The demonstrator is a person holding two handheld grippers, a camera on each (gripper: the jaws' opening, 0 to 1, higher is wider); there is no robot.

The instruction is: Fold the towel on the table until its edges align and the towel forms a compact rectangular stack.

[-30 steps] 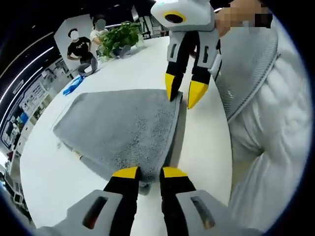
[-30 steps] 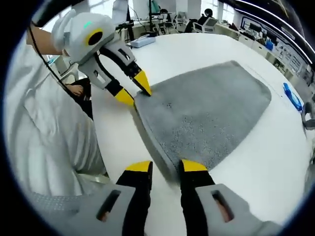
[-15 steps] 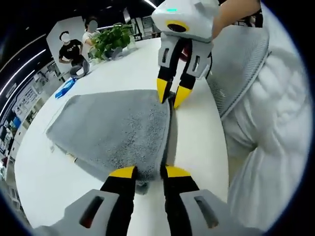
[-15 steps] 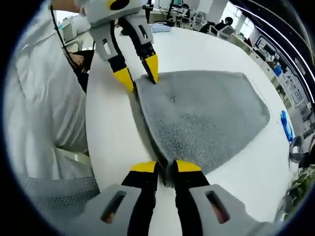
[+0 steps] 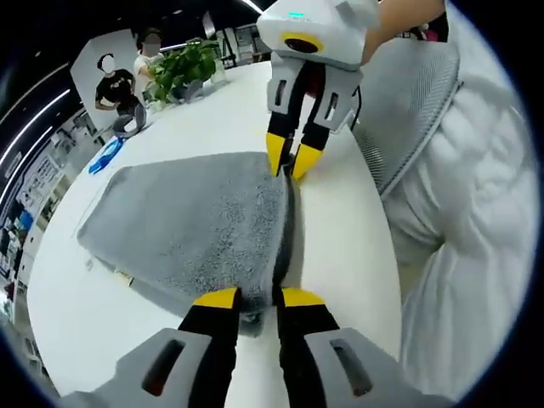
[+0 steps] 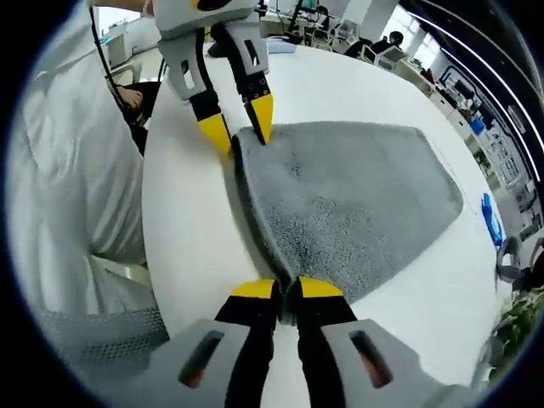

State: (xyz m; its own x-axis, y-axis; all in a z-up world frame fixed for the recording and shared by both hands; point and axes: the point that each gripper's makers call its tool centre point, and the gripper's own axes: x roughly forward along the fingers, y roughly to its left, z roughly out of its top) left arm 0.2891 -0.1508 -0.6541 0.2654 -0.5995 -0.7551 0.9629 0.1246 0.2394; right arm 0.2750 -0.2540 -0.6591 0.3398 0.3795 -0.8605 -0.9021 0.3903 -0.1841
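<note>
In the left gripper view, the white surface (image 5: 212, 127) runs bare to its far end, where a blue object (image 5: 104, 155) lies near the left edge and a potted plant (image 5: 183, 68) stands with two people (image 5: 119, 85) seated by it; more bare room lies along the left edge and in the corner nearest the camera. The grey towel (image 5: 195, 229), folded over on itself, lies flat in the middle of the surface, its doubled edge running along the side next to the person's white sleeve (image 5: 476, 246), with only a narrow strip of bare surface between that edge and the rim of the surface. The left gripper (image 5: 255, 297) has its yellow-tipped jaws drawn narrow on the near corner of the towel, pinching the layers. At the far end of the same edge the right gripper (image 5: 289, 159) comes down from above with its jaws nearly together on the other corner. In the right gripper view, the left gripper (image 6: 238, 127) nips the far corner beside the person's sleeve (image 6: 68, 195), the towel (image 6: 357, 212) spreads toward open white surface (image 6: 442, 289) on the right, and the right gripper (image 6: 287, 289) is clamped tight on the near corner. A blue object (image 6: 490, 217) sits near the far right edge. No writing or brand can be read anywhere.
</note>
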